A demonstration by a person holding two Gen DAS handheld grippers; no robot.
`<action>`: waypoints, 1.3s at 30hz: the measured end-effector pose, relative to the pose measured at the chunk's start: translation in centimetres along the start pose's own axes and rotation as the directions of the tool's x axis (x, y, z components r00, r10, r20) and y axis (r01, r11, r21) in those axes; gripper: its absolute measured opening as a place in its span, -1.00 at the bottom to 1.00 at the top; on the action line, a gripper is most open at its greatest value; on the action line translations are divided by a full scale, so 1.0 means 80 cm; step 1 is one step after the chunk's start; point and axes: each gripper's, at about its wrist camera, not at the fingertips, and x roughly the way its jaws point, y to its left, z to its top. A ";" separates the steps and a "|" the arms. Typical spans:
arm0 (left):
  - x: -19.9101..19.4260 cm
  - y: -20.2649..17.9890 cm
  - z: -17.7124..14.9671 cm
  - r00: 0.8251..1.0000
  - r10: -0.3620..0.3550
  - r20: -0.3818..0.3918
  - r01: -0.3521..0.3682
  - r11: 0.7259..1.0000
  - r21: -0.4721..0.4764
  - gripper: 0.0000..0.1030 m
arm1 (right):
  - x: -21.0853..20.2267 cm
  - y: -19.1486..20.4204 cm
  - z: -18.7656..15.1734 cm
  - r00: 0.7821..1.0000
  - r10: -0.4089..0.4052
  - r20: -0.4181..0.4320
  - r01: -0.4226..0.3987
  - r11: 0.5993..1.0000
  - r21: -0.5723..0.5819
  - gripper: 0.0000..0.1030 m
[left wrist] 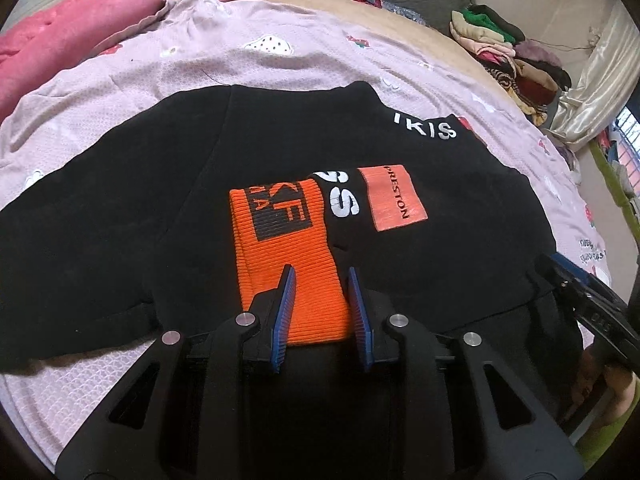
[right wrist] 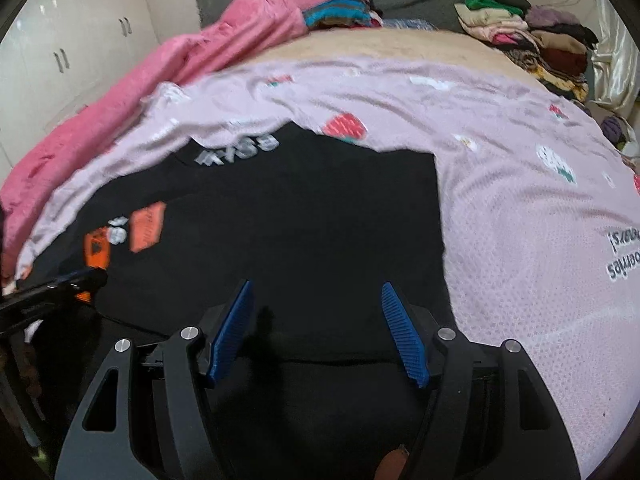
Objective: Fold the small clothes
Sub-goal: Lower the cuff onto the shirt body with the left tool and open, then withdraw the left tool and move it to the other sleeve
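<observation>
Lay spread near the bed's near edge: black sweater (left wrist: 280,152), orange cuff (left wrist: 288,256) folded over it. Left gripper (left wrist: 322,280) fingers parted astride cuff, right gripper (right wrist: 316,294) wide open, empty. Should have pinched hem corners evenly.

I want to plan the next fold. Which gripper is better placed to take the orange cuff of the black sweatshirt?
Left. The left gripper hangs directly over the orange cuff, jaws slightly apart. The right gripper is wide open over plain black fabric of the black sweatshirt, away from the cuff.
</observation>
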 end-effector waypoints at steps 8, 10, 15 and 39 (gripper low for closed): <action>-0.013 -0.001 -0.003 1.000 -0.002 0.021 0.002 1.000 -0.009 -0.38 | -0.001 -0.005 -0.006 1.000 0.005 -0.009 -0.005 1.000 0.018 0.30; -0.021 -0.003 -0.004 0.999 0.017 0.036 -0.018 1.000 0.002 -0.30 | -0.011 -0.004 -0.007 1.000 0.011 0.012 -0.011 1.000 0.020 0.31; -0.039 -0.001 -0.007 0.997 0.029 0.065 -0.029 1.000 -0.004 -0.01 | -0.029 0.003 -0.010 0.999 0.029 0.040 -0.030 0.999 0.026 0.55; -0.124 0.068 -0.029 0.983 0.085 0.165 -0.057 0.985 -0.165 0.81 | -0.085 0.085 -0.004 0.986 0.090 0.139 -0.078 0.993 -0.090 0.90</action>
